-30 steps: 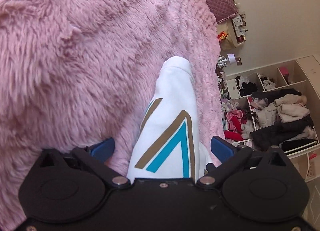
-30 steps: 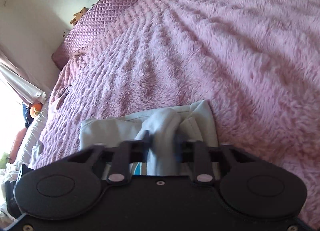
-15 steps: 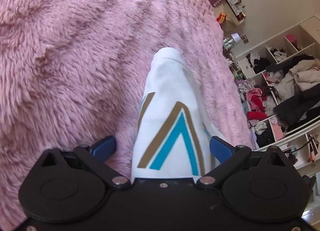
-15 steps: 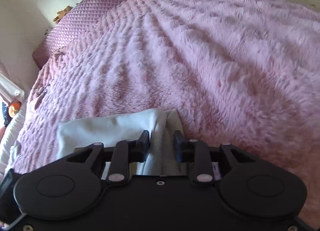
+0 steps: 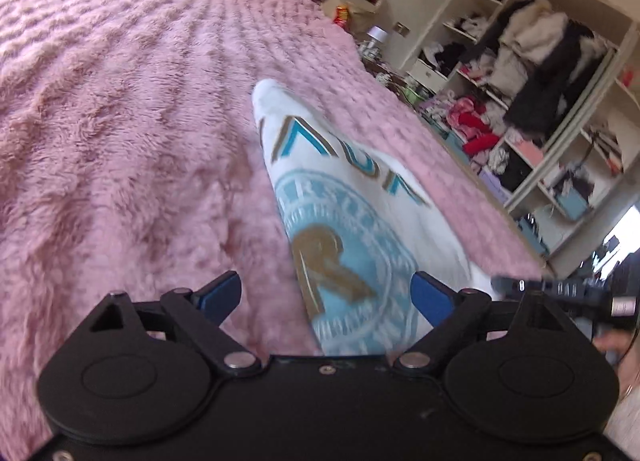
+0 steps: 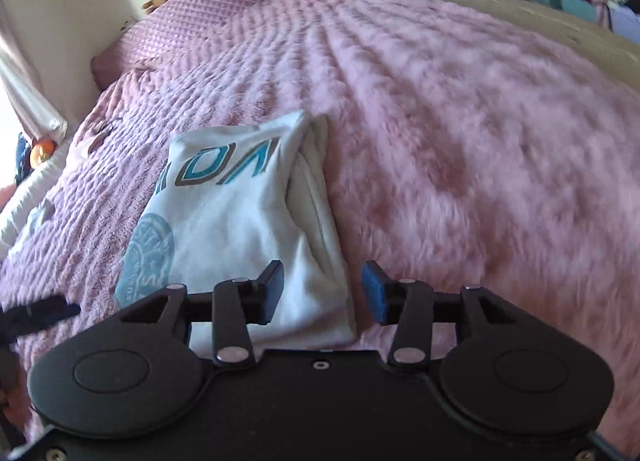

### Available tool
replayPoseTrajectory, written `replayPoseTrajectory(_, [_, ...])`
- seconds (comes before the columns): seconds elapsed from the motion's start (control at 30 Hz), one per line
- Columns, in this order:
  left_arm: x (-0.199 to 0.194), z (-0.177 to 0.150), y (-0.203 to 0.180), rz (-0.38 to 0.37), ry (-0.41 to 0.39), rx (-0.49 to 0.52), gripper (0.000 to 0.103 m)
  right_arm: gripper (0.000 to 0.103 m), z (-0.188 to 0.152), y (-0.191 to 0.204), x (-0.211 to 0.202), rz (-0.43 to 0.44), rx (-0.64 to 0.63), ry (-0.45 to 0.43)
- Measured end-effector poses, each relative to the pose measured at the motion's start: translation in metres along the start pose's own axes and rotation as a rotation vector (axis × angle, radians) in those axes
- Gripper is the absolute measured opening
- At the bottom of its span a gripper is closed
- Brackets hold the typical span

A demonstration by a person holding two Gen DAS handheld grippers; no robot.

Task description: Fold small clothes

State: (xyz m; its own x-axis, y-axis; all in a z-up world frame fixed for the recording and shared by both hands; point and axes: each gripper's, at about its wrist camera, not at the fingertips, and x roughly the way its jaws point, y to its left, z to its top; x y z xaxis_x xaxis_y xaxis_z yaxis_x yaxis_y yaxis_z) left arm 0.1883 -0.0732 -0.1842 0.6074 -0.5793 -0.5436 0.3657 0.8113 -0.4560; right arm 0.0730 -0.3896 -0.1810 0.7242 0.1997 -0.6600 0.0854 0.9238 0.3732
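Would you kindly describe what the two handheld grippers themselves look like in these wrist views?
Both are matte black plastic. The left gripper and right gripper each have two round housings with raised discs, angular link arms pinned by silver rivets, small screws along the body, and blue-padded fingers. No cables or sleeves are visible.

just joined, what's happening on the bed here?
A person with a gripper in each hand is folding a small white shirt on a pink fuzzy blanket. The shirt lies folded. The right gripper has just been opening and grips nothing; the left gripper is open too.
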Motion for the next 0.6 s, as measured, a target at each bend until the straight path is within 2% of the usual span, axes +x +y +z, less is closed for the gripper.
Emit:
replayPoseTrajectory(0.1, [-0.002,-0.025,-0.012,0.016,0.024,0.107,0.087,0.044,-0.008,0.003,-0.001,-0.043,0.019,-0.013])
replayPoseTrajectory(0.13, [-0.002,-0.031,-0.016,0.021,0.031,0.131,0.079,0.045,-0.008,0.004,-0.001,-0.035,0.027,-0.012])
replayPoseTrajectory(0.17, [0.000,-0.035,-0.018,0.024,0.040,0.153,0.075,0.045,-0.010,0.007,-0.002,-0.021,0.037,-0.011])
replayPoseTrajectory(0.23, [0.002,-0.042,-0.021,0.038,0.056,0.203,0.056,0.045,-0.011,0.012,-0.003,-0.012,0.037,-0.012])
replayPoseTrajectory(0.37, [0.017,-0.046,-0.029,0.080,0.088,0.304,0.055,0.046,-0.013,0.020,-0.005,-0.029,0.020,-0.022])
replayPoseTrajectory(0.43, [0.021,-0.047,-0.032,0.090,0.093,0.334,0.048,0.047,-0.014,0.019,-0.004,-0.033,0.031,-0.019])
replayPoseTrajectory(0.47, [0.025,-0.045,-0.036,0.096,0.090,0.349,0.048,0.047,-0.014,0.019,-0.004,-0.031,0.034,-0.020])
replayPoseTrajectory(0.5, [0.026,-0.045,-0.037,0.093,0.090,0.361,0.043,0.047,-0.015,0.019,-0.004,-0.030,0.033,-0.018])
replayPoseTrajectory(0.53, [0.028,-0.045,-0.039,0.092,0.090,0.371,0.029,0.047,-0.015,0.019,-0.003,-0.030,0.031,-0.015])
replayPoseTrajectory(0.6, [0.034,-0.043,-0.042,0.102,0.103,0.385,0.026,0.047,-0.015,0.020,-0.002,-0.030,0.032,-0.010])
